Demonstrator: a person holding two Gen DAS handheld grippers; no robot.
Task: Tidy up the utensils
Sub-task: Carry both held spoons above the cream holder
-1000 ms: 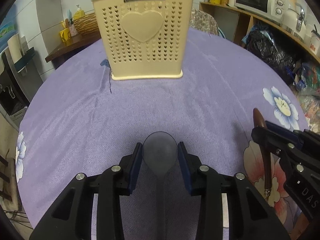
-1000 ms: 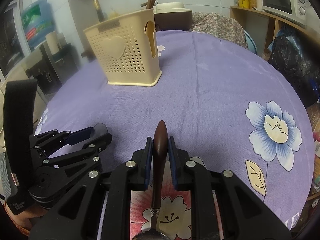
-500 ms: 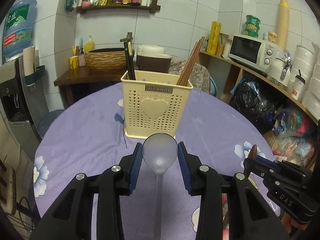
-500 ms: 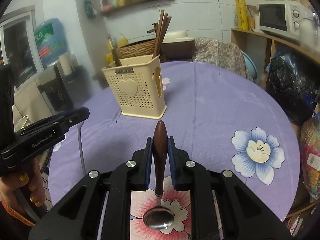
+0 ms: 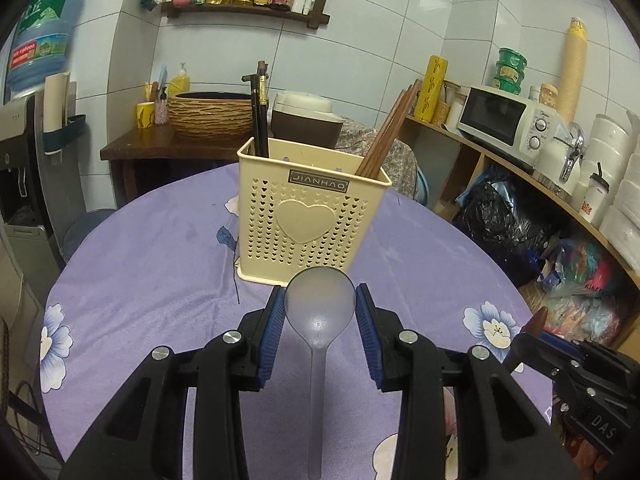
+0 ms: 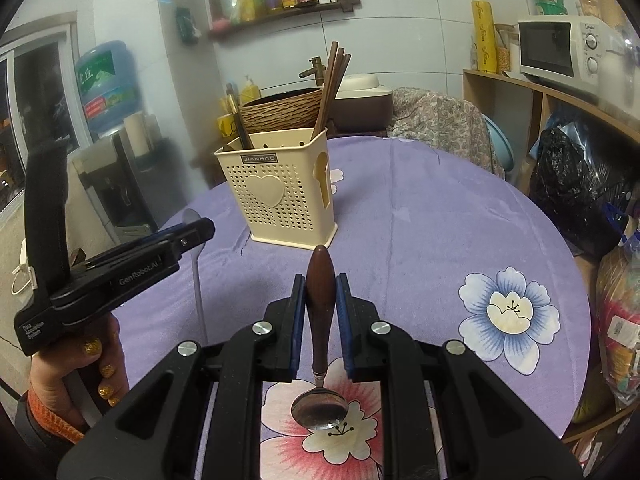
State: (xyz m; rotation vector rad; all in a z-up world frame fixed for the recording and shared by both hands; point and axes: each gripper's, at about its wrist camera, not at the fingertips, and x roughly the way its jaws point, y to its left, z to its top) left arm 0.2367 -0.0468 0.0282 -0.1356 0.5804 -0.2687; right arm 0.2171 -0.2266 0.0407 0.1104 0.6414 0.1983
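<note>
My left gripper [image 5: 320,314] is shut on the bowl of a translucent grey plastic spoon [image 5: 319,304], whose handle hangs down toward the purple tablecloth [image 5: 160,272]. My right gripper [image 6: 321,300] is shut on the brown wooden handle of a metal spoon [image 6: 320,280]; its shiny bowl [image 6: 319,406] hangs below the fingers. A cream perforated utensil holder [image 5: 312,216] [image 6: 276,196] stands on the table beyond both grippers, apart from them. Dark chopsticks [image 5: 260,112] and brown chopsticks [image 5: 388,140] stick out of it. Each gripper shows in the other's view: left gripper [image 6: 188,232], right gripper [image 5: 532,340].
The round table [image 6: 440,208] carries a purple flowered cloth. A shelf with a microwave [image 5: 500,124] and bags [image 5: 504,216] runs along the right. A side table with a wicker basket [image 5: 208,114] stands behind. A hand [image 6: 68,372] grips the left tool.
Both grippers have risen off the table with their spoons and tilted up. The holder now looks smaller and farther, and the room behind it has come into view.
</note>
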